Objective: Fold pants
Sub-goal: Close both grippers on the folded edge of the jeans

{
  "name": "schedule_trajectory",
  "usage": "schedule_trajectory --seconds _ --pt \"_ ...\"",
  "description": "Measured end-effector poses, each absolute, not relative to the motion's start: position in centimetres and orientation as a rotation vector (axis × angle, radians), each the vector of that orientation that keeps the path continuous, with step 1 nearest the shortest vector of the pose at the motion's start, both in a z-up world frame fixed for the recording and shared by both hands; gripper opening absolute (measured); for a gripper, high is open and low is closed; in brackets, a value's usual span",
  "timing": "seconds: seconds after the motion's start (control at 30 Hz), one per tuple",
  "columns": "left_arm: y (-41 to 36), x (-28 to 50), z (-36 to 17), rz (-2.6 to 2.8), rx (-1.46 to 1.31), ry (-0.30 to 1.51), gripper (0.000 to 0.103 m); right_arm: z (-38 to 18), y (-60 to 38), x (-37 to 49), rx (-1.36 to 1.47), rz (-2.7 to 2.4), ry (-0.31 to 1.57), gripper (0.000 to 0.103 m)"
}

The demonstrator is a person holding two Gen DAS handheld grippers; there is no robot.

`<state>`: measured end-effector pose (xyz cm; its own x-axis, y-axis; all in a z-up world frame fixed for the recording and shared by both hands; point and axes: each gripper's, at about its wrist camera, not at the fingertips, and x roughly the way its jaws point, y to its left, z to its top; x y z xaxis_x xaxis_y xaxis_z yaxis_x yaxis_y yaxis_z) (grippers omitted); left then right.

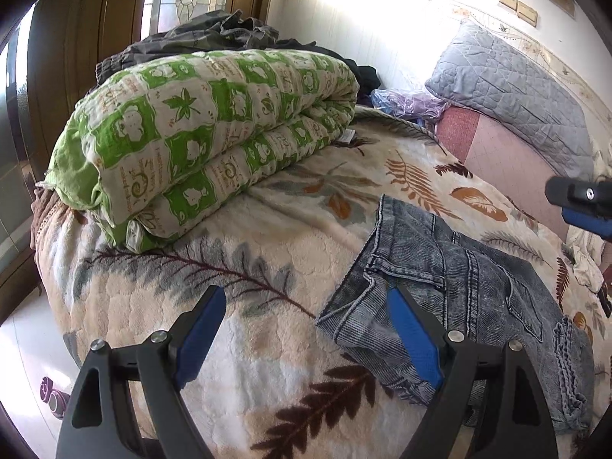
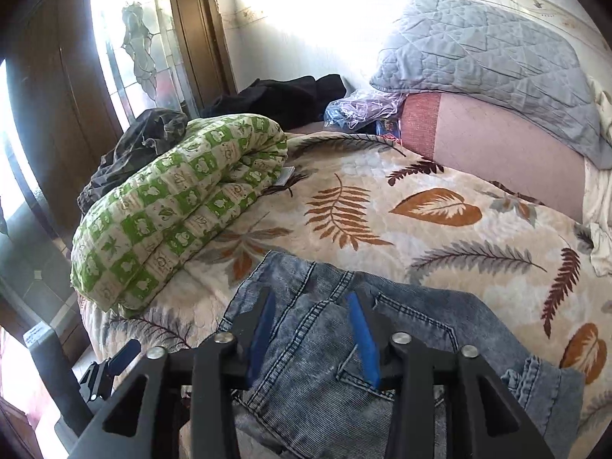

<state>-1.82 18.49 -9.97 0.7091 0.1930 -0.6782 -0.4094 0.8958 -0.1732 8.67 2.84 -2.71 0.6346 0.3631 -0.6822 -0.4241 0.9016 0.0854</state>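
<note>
Here the bed (image 2: 440, 199) fills both views, spread with a cream blanket (image 1: 267, 237) printed with brown and grey leaves. A green-and-white quilt (image 1: 214, 130), folded thick, lies along the bed's far left side, with dark clothes (image 2: 283, 95) heaped behind it. At the far right corner a grey quilted pillow (image 2: 489, 61) rests on a pink cushion (image 2: 505, 153).

The jeans (image 2: 317, 352), washed blue denim, lie in a folded bundle on the blanket near the bed's near edge, towards its right side, well apart from the quilt.

The left gripper (image 1: 308, 331) hovers with its fingers spread wide and nothing between them; its right finger (image 1: 415, 340) shows against the left edge of the jeans, and whether it touches them is unclear.

The right gripper (image 2: 311, 334) hangs above the middle of the jeans, its blue-padded fingers about half apart and not pressing any cloth.
</note>
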Motion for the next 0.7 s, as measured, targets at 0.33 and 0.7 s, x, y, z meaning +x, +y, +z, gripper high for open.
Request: schedule_trajectory --seconds 0.33,0.7 --pt "18.5 -1.5 -10.8 0.296 -0.378 0.748 0.087 -3.5 7.0 13.6 -0.16 0.48 0.876 0.062" --pt "17.3 -0.1 -11.7 0.193 -0.42 0.797 0.087 -7.9 13.2 18.2 -0.278 0.558 1.01 0.065"
